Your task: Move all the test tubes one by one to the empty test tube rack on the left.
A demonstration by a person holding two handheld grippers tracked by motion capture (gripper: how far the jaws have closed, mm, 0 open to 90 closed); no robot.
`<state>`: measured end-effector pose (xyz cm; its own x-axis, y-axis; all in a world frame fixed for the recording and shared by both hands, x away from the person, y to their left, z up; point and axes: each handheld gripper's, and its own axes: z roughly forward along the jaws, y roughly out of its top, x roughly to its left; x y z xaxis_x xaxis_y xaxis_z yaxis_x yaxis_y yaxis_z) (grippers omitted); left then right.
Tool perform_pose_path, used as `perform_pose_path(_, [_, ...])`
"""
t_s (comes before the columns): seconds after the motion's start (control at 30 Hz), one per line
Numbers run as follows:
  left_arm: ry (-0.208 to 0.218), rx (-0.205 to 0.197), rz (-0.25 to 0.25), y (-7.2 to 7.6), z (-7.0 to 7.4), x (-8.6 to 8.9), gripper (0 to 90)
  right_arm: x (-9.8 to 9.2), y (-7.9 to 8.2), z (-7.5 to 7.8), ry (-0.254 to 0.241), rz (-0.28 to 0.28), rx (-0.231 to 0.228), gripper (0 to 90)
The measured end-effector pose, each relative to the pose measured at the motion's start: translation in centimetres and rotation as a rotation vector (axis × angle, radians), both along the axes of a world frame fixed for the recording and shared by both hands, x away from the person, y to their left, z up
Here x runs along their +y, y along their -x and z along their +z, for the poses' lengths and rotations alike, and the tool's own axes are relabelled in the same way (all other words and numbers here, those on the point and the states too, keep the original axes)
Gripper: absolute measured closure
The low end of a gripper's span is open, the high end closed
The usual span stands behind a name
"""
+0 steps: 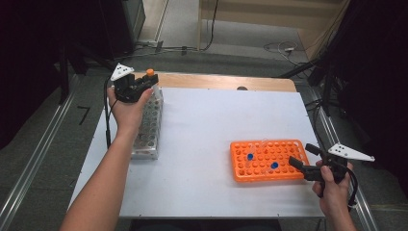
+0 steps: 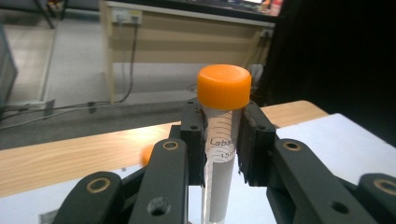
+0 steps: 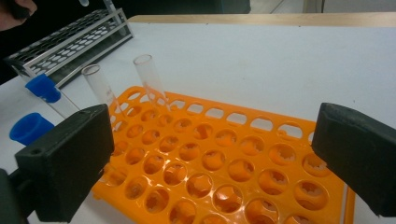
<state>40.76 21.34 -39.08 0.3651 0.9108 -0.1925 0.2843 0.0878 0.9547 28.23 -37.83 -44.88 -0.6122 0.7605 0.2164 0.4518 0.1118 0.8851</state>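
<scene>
Above the metal wire rack at the white surface's far left, a clear graduated tube with an orange screw cap is clamped upright between the left gripper's jaws. Near the orange plastic perforated rack, where blue-capped tubes and uncapped glass tubes are held, the right gripper is kept wide open and empty.

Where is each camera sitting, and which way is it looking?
High view: above the person's side, looking forward and down on the white table; both forearms, left gripper and right gripper show.
Left gripper view: rides the left gripper, looking along its jaws shut on the orange-capped tube.
Right gripper view: rides the right gripper, looking between its open jaws onto the orange rack.
Shared: the orange rack in the high and right gripper views.
</scene>
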Motion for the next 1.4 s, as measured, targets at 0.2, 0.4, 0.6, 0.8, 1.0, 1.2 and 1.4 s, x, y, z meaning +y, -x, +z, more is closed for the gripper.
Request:
perform_pose_path(0.2, [0.064,0.014,0.049,-1.3,-1.2,0.9,74.8,-0.4,0.0,-0.2,-0.017,-0.011,0.009,0.0])
perform_pose_path(0.4, [0.038,0.040,0.077,-2.3,-2.3,0.6,74.8,-0.3,0.0,-0.2,-0.022,-0.011,0.011,0.0])
perform_pose_path(0.6, [-0.014,0.037,0.106,-2.7,-2.7,0.1,74.6,-0.3,0.0,-0.4,-0.021,-0.012,0.012,0.0])
perform_pose_path(0.8, [-0.079,0.043,0.105,-2.8,-3.1,-0.5,74.6,-0.4,0.0,-0.5,-0.023,-0.014,0.016,0.0])
perform_pose_path(1.0, [-0.147,0.086,0.103,-2.8,-3.3,-1.3,72.0,-0.3,0.0,-0.6,-0.018,-0.013,0.019,0.0])
perform_pose_path(1.2, [-0.149,0.120,0.105,-2.4,-3.4,-1.4,65.3,-0.2,0.0,-0.6,-0.016,-0.013,0.016,0.0])
perform_pose_path(1.4, [-0.110,0.148,0.091,-1.8,-3.3,-1.0,52.6,0.0,0.1,-0.5,-0.010,-0.002,0.014,0.0])
